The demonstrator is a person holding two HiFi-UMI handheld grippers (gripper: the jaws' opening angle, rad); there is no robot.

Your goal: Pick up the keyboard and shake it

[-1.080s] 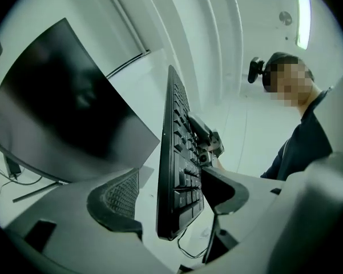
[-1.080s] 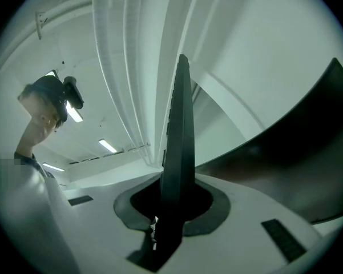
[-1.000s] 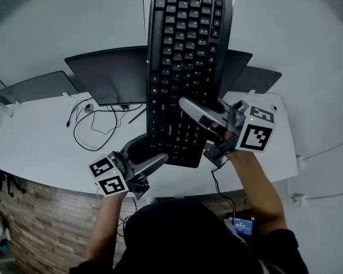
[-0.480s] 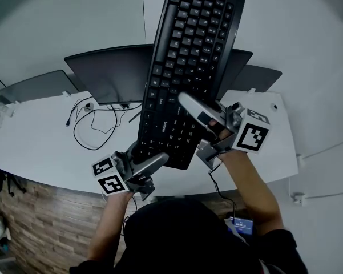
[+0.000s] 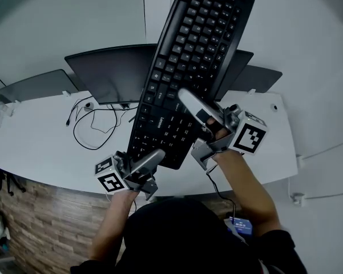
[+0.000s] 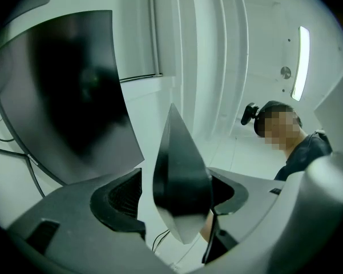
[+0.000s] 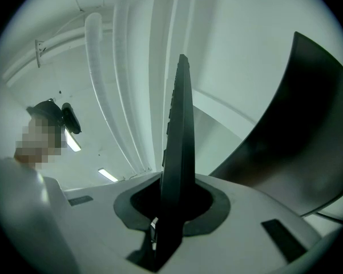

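1. The black keyboard [image 5: 189, 67] is held in the air above the white worktop [image 5: 40, 138], its long axis slanting up and away to the right.
2. The left claw [image 5: 151, 161] pinches its near corner; the right claw [image 5: 192, 124] pinches its right edge.

I see the keyboard [image 5: 185, 73] lifted above the desk [image 5: 40, 147], leaning up and to the right. My left gripper [image 5: 151, 160] pinches its near left corner and my right gripper [image 5: 198, 117] its right edge. Behind it, monitors [image 5: 105, 73] stand along the desk's far side. A cable [image 5: 83, 133] lies on the desk to its left.
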